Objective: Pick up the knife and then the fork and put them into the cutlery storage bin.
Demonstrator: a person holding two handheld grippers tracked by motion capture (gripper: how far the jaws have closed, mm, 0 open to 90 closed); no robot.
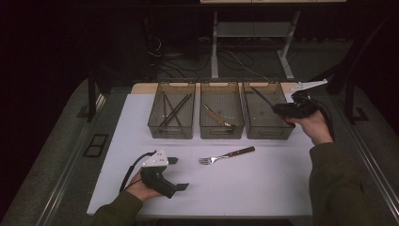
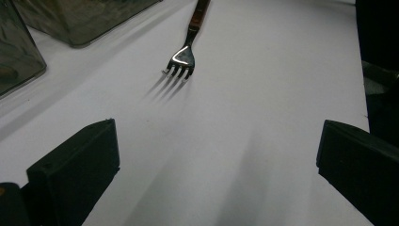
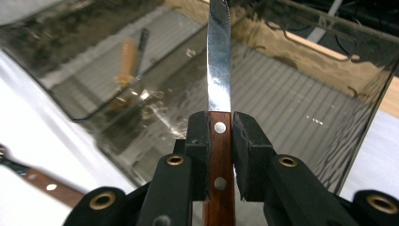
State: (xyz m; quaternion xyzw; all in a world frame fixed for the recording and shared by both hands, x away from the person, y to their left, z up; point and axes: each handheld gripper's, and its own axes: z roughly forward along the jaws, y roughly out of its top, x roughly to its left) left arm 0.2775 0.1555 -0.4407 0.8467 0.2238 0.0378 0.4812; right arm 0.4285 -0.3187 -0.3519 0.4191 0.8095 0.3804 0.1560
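Right tool (image 3: pixel 220 141), raised over the right bin (image 1: pixel 267 113), clamps a knife (image 3: pixel 219 70); left tool (image 1: pixel 173 173) rests wide apart near the fork (image 1: pixel 226 156).

The left gripper (image 1: pixel 176 173) lies low near the front edge, jaws spread wide, gripped from below by the left hand (image 1: pixel 141 189); the right gripper (image 1: pixel 276 108) is raised farther back, jaws clamped tight, right forearm extended.
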